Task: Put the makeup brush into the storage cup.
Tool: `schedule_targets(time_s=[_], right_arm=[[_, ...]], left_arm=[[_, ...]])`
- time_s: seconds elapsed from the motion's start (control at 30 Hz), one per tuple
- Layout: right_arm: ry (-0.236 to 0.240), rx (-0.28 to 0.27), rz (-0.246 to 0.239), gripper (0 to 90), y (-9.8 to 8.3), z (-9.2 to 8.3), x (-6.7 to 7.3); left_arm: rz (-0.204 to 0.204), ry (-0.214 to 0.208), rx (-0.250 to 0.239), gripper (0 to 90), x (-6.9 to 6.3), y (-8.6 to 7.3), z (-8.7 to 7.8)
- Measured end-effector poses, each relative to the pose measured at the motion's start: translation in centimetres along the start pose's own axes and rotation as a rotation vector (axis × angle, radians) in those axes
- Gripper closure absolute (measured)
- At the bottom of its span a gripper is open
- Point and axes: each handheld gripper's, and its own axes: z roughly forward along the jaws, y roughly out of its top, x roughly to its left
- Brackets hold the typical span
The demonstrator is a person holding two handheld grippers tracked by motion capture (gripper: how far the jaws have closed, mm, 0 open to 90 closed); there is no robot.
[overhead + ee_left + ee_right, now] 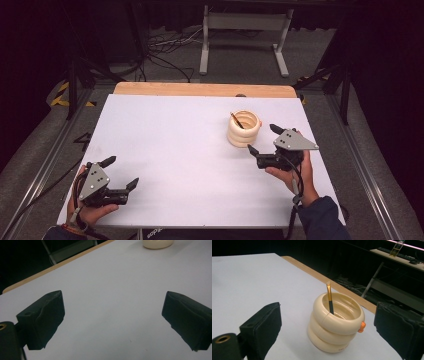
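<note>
A cream ribbed holder (244, 128) made of stacked rings stood upright on the white table (190, 135), toward its far right part. A thin brush (236, 120) with a dark handle and a gold band leaned inside it against the rim, its tip poking above the top. In the right gripper view the holder (335, 326) sat just ahead of the fingers, roughly between them but not touched by either, and a small orange knob (361, 326) stuck out from its right side; the brush (329, 299) rested at the near-left of the rim.

The right gripper (262, 139) was held in a hand (295, 175) just right of and slightly nearer than the holder, pointing left and far toward it. Its fingers were spread wide with nothing between them.

The left gripper (120, 172) was held low at the near left corner of the table, well apart from the holder. Its fingers (41, 320) were likewise spread wide and held nothing, with bare table surface between them. In that gripper's view the base of the holder (158, 243) showed far off at the top edge.

Beyond the table's far wooden edge (205, 89), cables and a metal frame (245, 35) lay on the floor.
</note>
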Motion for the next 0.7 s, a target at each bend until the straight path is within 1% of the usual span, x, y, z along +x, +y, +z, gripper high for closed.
schedule_targets(time_s=[0.07,0.37,0.63,0.7], right_arm=[[-0.007,-0.004,-0.001,9.2,-0.2,-0.3,0.0],[-0.006,-0.014,-0.017,8.9,-0.8,-1.2,-0.1],[-0.005,0.001,-0.038,8.8,-1.6,-1.5,0.2],[-0.02,0.004,-0.044,8.7,-1.7,-1.6,0.2]], left_arm=[[0.0,-0.001,0.0,5.4,0.0,0.0,0.0],[-0.001,-0.005,0.005,5.4,-0.1,0.0,0.1],[0.005,-0.004,0.004,5.4,0.0,0.0,0.0],[0.006,-0.004,0.007,5.4,-0.1,0.0,0.0]])
